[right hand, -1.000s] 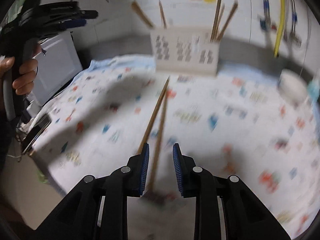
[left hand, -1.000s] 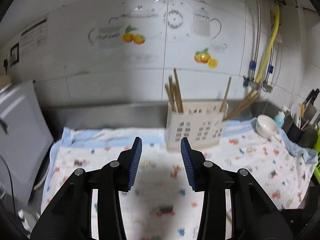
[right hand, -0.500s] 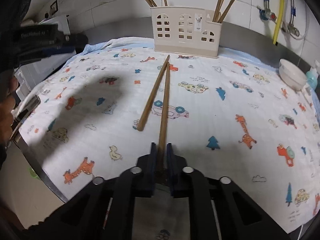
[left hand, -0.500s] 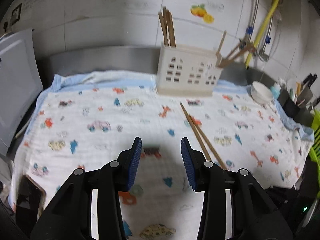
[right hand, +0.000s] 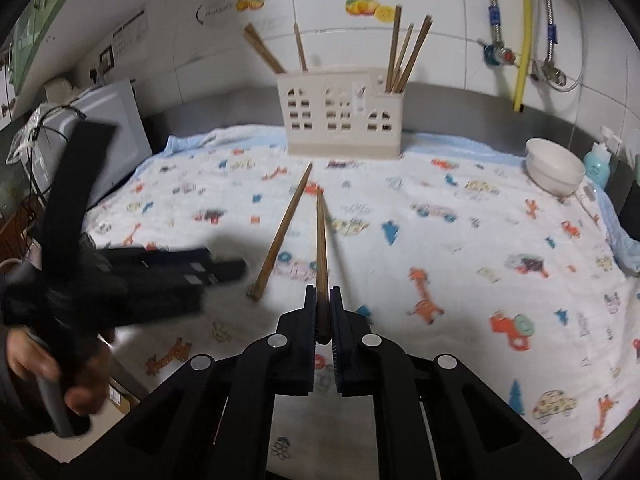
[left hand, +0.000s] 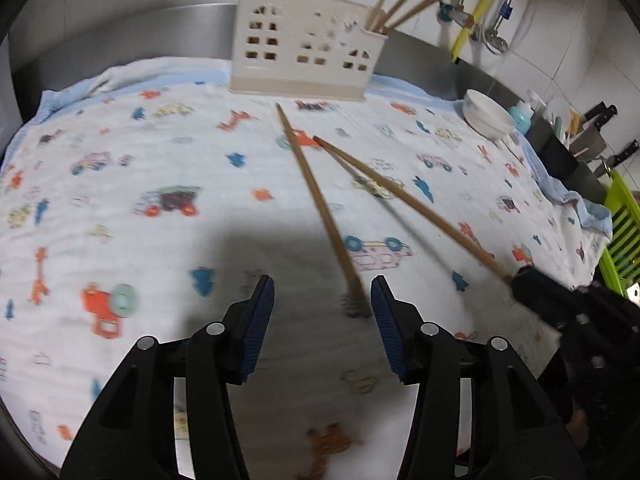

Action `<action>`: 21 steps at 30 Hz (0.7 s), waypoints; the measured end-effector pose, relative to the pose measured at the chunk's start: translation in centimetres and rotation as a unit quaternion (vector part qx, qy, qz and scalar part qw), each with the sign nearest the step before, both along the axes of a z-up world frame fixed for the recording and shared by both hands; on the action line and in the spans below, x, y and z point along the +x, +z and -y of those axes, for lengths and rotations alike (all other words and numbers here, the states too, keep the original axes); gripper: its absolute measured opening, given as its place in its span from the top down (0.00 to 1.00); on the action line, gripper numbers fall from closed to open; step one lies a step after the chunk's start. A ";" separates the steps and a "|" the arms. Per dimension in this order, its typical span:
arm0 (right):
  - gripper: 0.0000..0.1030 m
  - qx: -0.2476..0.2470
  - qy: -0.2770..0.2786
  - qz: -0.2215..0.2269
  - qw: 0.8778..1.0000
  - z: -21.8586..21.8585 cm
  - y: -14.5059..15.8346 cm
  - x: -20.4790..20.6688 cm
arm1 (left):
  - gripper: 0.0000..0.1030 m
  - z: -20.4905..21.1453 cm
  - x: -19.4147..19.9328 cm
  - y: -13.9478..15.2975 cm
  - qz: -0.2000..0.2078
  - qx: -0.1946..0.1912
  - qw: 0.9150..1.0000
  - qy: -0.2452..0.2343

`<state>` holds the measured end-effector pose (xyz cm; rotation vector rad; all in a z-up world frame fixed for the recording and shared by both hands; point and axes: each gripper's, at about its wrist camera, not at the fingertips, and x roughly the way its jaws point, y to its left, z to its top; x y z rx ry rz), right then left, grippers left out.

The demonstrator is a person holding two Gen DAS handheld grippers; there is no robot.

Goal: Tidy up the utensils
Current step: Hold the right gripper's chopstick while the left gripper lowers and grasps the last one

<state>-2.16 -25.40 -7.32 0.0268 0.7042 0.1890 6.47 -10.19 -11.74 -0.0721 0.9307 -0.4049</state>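
Note:
Two wooden chopsticks are out on a patterned cloth (right hand: 460, 248). My right gripper (right hand: 322, 300) is shut on the thick end of one chopstick (right hand: 321, 248) and holds it lifted, tip pointing at the white utensil holder (right hand: 342, 114). The other chopstick (right hand: 282, 232) lies flat on the cloth. In the left wrist view my left gripper (left hand: 322, 292) is open, its jaws on either side of the lying chopstick's (left hand: 316, 200) thick end. The held chopstick (left hand: 404, 196) and the right gripper (left hand: 532, 284) show at right. The holder (left hand: 304, 56) has several chopsticks in it.
A white bowl (right hand: 554, 170) and a teal bottle (right hand: 598, 162) stand at the cloth's right edge. A grey appliance (right hand: 104, 132) stands at left. Pipes and taps (right hand: 520, 48) hang on the tiled wall. Knives (left hand: 600, 120) and a green rack (left hand: 624, 236) are far right.
My left gripper dropped down to the cloth, around the lying chopstick's end. My right gripper closed on the other chopstick and has lifted it off the cloth.

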 end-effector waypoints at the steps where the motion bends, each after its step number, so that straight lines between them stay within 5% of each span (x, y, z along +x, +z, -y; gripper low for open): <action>1: 0.94 0.002 -0.002 0.004 1.000 0.2 0.3 -0.1 | 0.51 0.4 0.1 -0.2 -0.002 0.001 1.000 0.001; 11: 0.94 0.016 -0.013 0.029 0.999 2.0 2.3 -0.5 | 0.53 2.5 1.2 -0.7 0.001 0.009 1.000 0.005; 21: 0.94 0.016 -0.015 0.036 0.999 2.2 2.7 -0.1 | 0.91 2.8 1.5 -1.0 0.020 0.075 0.996 0.033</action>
